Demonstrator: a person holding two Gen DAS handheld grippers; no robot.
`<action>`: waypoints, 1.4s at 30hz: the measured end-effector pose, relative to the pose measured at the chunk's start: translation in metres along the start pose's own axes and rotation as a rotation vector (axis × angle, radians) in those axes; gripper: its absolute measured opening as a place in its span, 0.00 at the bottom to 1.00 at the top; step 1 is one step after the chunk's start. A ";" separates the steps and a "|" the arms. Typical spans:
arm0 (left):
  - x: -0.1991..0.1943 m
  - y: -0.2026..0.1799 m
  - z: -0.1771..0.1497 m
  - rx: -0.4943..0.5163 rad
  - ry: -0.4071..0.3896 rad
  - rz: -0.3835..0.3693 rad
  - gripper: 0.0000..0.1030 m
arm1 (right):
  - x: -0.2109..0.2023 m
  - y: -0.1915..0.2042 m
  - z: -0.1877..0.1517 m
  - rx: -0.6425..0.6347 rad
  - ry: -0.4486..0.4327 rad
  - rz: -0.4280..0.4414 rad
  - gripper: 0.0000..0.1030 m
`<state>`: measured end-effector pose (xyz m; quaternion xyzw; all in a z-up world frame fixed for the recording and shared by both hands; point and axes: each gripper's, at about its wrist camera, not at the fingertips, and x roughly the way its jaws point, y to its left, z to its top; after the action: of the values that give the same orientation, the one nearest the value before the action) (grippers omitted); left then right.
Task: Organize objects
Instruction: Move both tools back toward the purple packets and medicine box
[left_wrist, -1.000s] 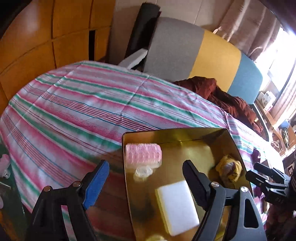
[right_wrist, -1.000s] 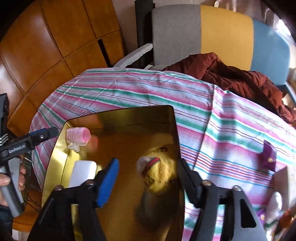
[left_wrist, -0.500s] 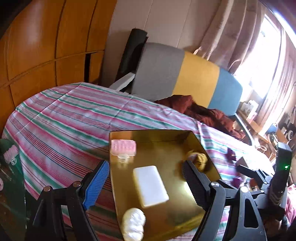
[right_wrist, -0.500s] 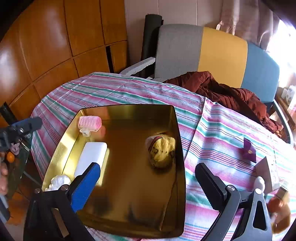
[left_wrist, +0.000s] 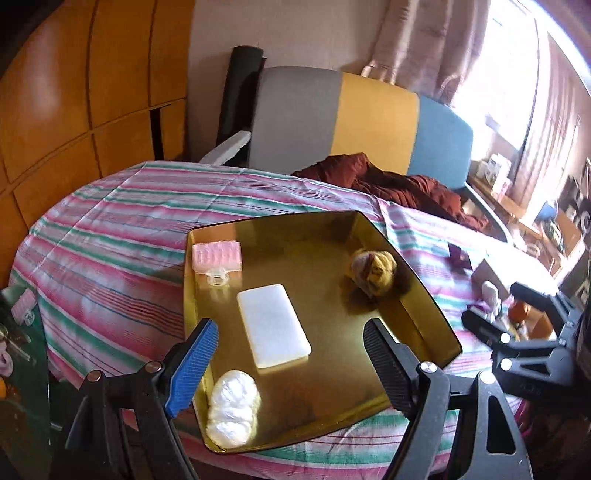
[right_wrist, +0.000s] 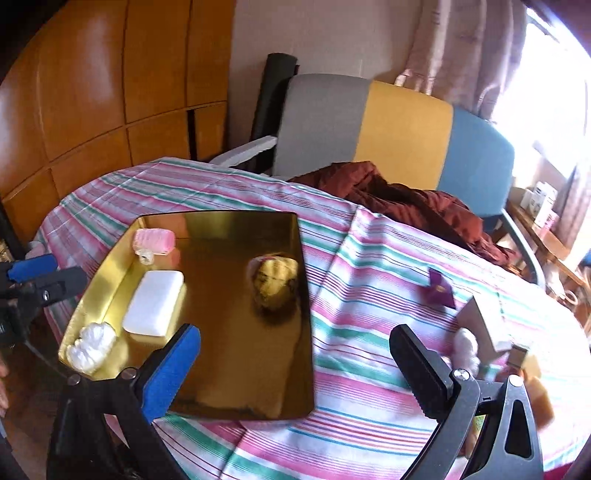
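Note:
A gold tray (left_wrist: 314, 266) (right_wrist: 221, 295) lies on the striped tablecloth. In it are a pink hair roller (left_wrist: 217, 254) (right_wrist: 154, 239), a white rectangular block (left_wrist: 272, 325) (right_wrist: 153, 302), a white fluffy wad (left_wrist: 233, 410) (right_wrist: 92, 345) and a crumpled yellow bundle (left_wrist: 373, 271) (right_wrist: 275, 280). My left gripper (left_wrist: 290, 339) hovers open over the tray's near left corner, holding nothing. Over the tray's near right edge, my right gripper (right_wrist: 295, 339) stands wide open and empty, well back from the yellow bundle. Each gripper shows at the edge of the other's view.
A purple item (right_wrist: 439, 288), a white box (right_wrist: 484, 321) and small bottles lie on the cloth right of the tray. A grey, yellow and blue chair (right_wrist: 369, 129) with a maroon cloth (right_wrist: 406, 199) stands behind. A glass side table (left_wrist: 22, 332) sits at the left.
The right gripper's jaws spread wide and left the yellow bundle lying in the tray. Both grippers drew back and up, so the whole tray has come into view.

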<state>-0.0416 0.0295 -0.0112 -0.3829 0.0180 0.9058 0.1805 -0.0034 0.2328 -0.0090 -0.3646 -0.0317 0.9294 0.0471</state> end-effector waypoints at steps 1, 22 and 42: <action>-0.001 -0.005 -0.001 0.013 -0.001 -0.005 0.80 | -0.001 -0.004 -0.002 0.009 -0.001 -0.006 1.00; 0.014 -0.074 -0.014 0.159 0.082 -0.161 0.80 | -0.019 -0.104 -0.026 0.169 0.008 -0.176 1.00; 0.041 -0.177 -0.006 0.352 0.167 -0.268 0.79 | -0.017 -0.317 -0.063 0.554 0.036 -0.449 1.00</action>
<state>-0.0038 0.2069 -0.0254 -0.4182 0.1395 0.8217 0.3612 0.0716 0.5476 -0.0140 -0.3380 0.1430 0.8627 0.3480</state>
